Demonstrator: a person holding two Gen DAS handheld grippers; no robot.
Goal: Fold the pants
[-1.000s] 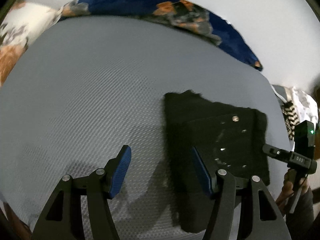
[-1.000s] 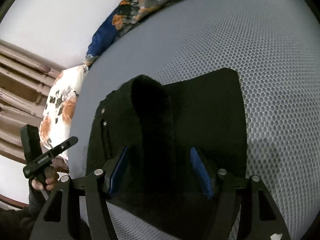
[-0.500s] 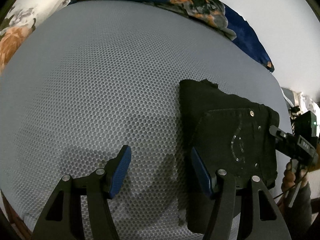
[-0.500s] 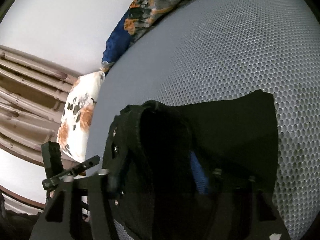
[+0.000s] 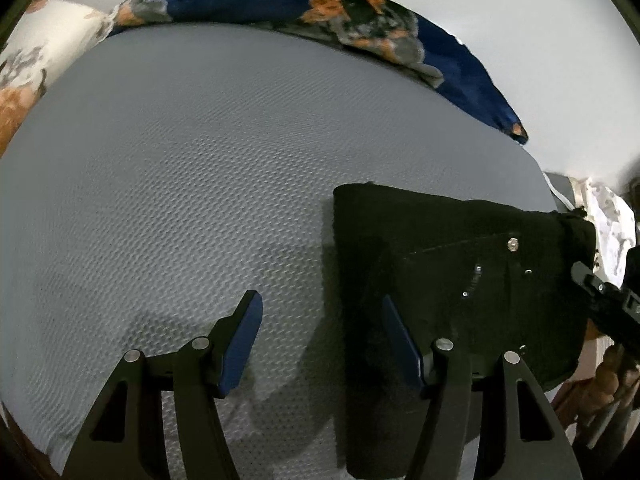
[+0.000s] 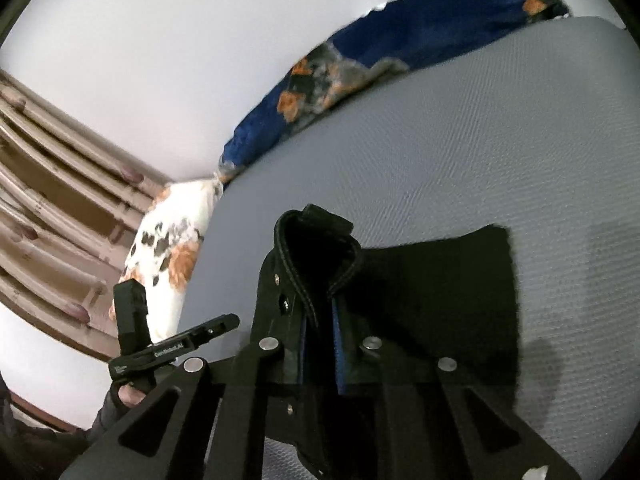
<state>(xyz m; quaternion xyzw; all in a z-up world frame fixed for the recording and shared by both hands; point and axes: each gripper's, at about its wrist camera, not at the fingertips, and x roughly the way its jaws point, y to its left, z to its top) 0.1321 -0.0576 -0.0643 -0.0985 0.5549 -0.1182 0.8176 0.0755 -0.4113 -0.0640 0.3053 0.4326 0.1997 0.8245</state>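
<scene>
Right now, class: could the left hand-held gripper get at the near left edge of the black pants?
Probably yes: the left hand-held gripper is open, the pants edge lies beside one finger, nothing between.

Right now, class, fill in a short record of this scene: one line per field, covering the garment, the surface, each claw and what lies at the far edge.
garment: black folded pants with metal rivets, lying on the surface
surface: grey honeycomb-textured mattress
left claw: open, nothing between its blue pads, hovering at the pants' left edge
right claw: jaws closing on a raised fold of the pants' stitched edge, cloth between the pads
far edge: dark blue floral blanket
corner: white floral pillow
</scene>
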